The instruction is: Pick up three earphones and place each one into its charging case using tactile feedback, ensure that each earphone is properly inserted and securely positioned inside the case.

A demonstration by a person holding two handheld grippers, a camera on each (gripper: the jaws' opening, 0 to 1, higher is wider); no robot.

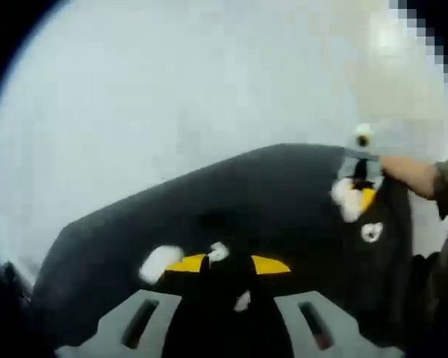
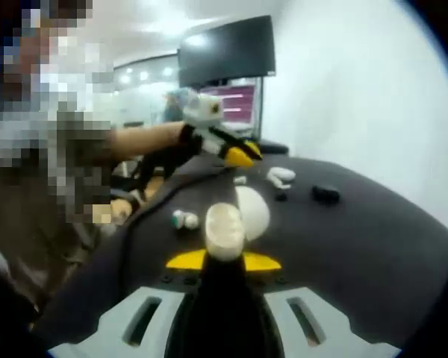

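**Right gripper holding a cream piece over the dark table, left gripper's jaws together**

In the right gripper view, the right gripper (image 2: 224,261) is clamping a rounded cream piece (image 2: 224,231), probably an earphone or its case, between its yellow-tipped jaws at about 6 o'clock. Just behind it, toward 1 o'clock, a white oval case (image 2: 255,209) is lying on the dark table (image 2: 358,246). A small white-and-green earphone (image 2: 184,220) is sitting at 9 o'clock of the held piece. Farther off at 12 o'clock, another white case (image 2: 281,176) and a small white bit (image 2: 240,180) are resting near a black object (image 2: 325,195) at 2 o'clock. The left gripper (image 2: 239,154) is coming in from the left, held in a person's hand (image 2: 168,153), hanging above the far table edge.

In the left gripper view, the left gripper (image 1: 228,265) is showing its yellow tips drawn together, with small white bits (image 1: 219,251) at them; whether it is gripping anything is unclear through the blur. A white case (image 1: 161,262) is lying at 9 o'clock of the tips. At 2 o'clock the right gripper (image 1: 362,195) is hovering over the table (image 1: 284,186), a white earphone (image 1: 371,232) below it
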